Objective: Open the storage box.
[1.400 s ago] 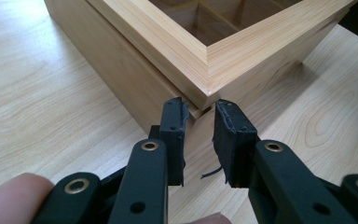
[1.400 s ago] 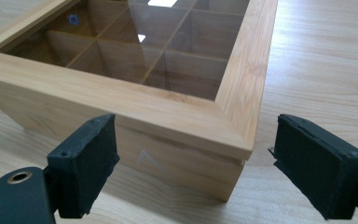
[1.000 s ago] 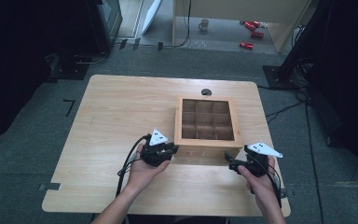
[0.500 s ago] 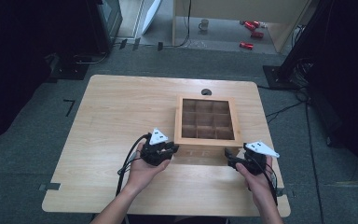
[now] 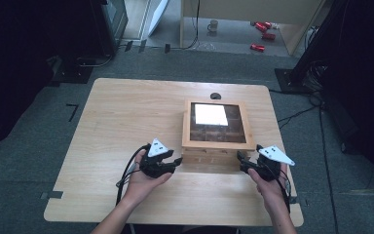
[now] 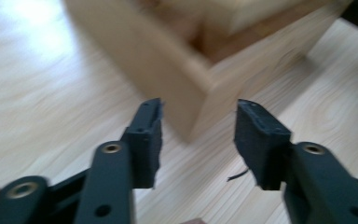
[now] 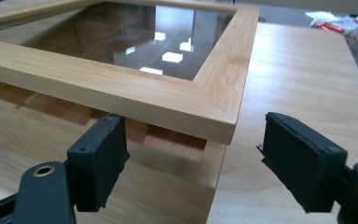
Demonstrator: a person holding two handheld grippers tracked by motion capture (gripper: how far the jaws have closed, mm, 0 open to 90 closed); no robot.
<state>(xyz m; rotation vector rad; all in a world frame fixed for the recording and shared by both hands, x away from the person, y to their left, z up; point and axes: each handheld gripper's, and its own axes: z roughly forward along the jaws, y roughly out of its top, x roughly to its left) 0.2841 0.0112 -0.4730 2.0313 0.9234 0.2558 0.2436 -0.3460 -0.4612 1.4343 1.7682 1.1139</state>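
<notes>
A wooden box [image 5: 209,158] with a glass-paned lid [image 5: 216,145] stands right of the table's middle. In the right gripper view the lid [image 7: 121,88] sits lifted a little off the box body [image 7: 168,186] at its near corner. My right gripper [image 5: 240,158] [image 7: 200,158] is open with that corner between its jaws, which have just been closing; the pads do not press on it. My left gripper [image 5: 177,161] [image 6: 198,135] is at the box's front left corner [image 6: 168,70]. Its jaws have just been opening and stand open, nothing between them.
The light wooden table [image 5: 126,117] has bare room to the left and behind the box, with a round cable hole [image 5: 215,96] near its far edge. Cables trail from both grippers toward the near edge. Dark floor surrounds the table.
The left gripper's jaws have opened from shut. The glass lid now catches a bright glare and looks tipped up at the front. Both hands stay at the box's front corners.
</notes>
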